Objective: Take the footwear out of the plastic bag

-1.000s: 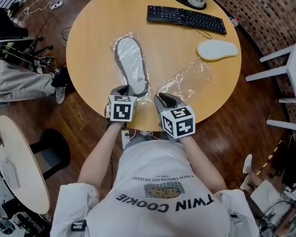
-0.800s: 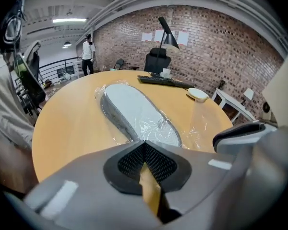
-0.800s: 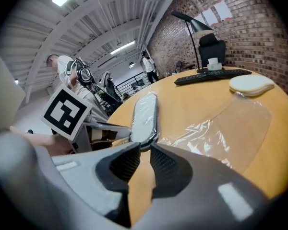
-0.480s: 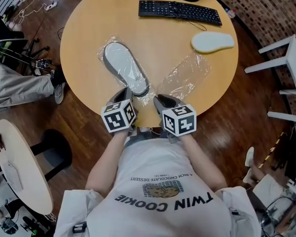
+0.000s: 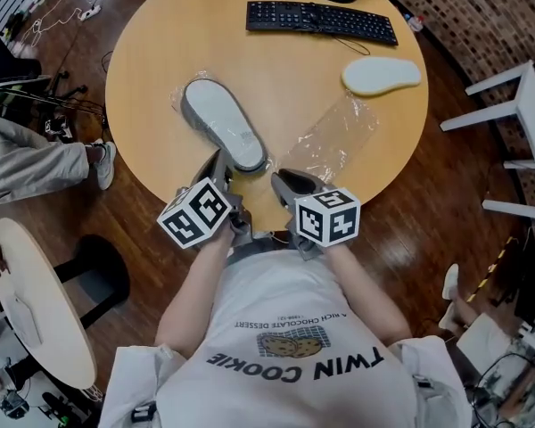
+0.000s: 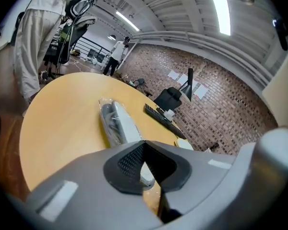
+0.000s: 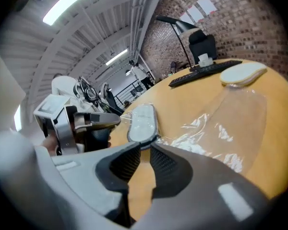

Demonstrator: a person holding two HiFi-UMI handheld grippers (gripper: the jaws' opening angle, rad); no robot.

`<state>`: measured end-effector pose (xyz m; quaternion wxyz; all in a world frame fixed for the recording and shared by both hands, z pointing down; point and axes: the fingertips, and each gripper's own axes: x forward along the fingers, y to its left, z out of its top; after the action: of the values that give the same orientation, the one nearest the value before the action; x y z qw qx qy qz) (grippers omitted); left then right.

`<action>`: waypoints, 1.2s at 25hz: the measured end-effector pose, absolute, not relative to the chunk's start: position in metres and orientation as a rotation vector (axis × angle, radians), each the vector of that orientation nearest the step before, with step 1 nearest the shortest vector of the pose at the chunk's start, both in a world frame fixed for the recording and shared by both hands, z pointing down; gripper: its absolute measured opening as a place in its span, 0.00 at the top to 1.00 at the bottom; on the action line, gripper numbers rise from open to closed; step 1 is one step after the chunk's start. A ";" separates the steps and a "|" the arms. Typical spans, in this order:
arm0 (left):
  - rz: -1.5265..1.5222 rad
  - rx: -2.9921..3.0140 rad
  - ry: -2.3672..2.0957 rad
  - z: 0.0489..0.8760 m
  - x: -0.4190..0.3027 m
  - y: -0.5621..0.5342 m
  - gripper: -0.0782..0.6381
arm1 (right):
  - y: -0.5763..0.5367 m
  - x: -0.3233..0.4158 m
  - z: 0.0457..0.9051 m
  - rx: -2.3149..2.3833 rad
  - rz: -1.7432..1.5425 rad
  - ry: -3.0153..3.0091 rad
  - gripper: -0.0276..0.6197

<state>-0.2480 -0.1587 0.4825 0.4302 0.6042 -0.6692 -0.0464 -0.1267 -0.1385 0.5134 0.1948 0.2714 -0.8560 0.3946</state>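
- Footwear is half freed, by my reading: one bare slipper (image 5: 382, 74) lies out on the far right of the table (image 5: 152, 52), near the keyboard (image 5: 321, 22).
- An empty bag (image 5: 334, 136) lies flat between that slipper and the grippers.
- The bagged slipper (image 5: 218, 132) lies on the table's near left, wrapped in its clear bag (image 5: 180, 96); getting it out is what remains.
- Left gripper (image 6: 142, 145) hovers at the table's near edge, just short of the bagged slipper's near end. Its jaw tips are pressed together with nothing seen between them.
- Right gripper (image 7: 143, 147) points at that same end from the other side, its jaws a narrow slit apart. Whether clear film is caught there is too faint to tell.
- Count: two slippers, one bare and one wrapped.
- Two plastic bags, one emptied and one full.
- One keyboard and two grippers.
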 end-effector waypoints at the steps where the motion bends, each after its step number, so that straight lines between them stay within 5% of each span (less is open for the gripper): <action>1: -0.115 1.515 -1.667 0.481 -0.247 -0.159 0.88 | -0.136 -0.134 0.511 0.734 1.240 -2.404 0.88; 5: -0.096 1.531 -1.658 0.482 -0.243 -0.155 0.88 | -0.134 -0.150 0.519 0.701 1.749 -2.295 0.87; 10: -0.085 1.532 -1.657 0.484 -0.244 -0.150 0.88 | -0.132 -0.148 0.537 0.731 1.986 -2.191 0.68; 30: -0.089 1.610 -1.524 0.491 -0.230 -0.144 0.88 | -0.145 -0.153 0.562 0.880 2.307 -2.045 0.71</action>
<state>-0.2299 -0.1437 0.4911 0.4453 0.6498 -0.6150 -0.0358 -0.1525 -0.1448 0.5616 -0.0322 0.2743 -0.6375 0.7192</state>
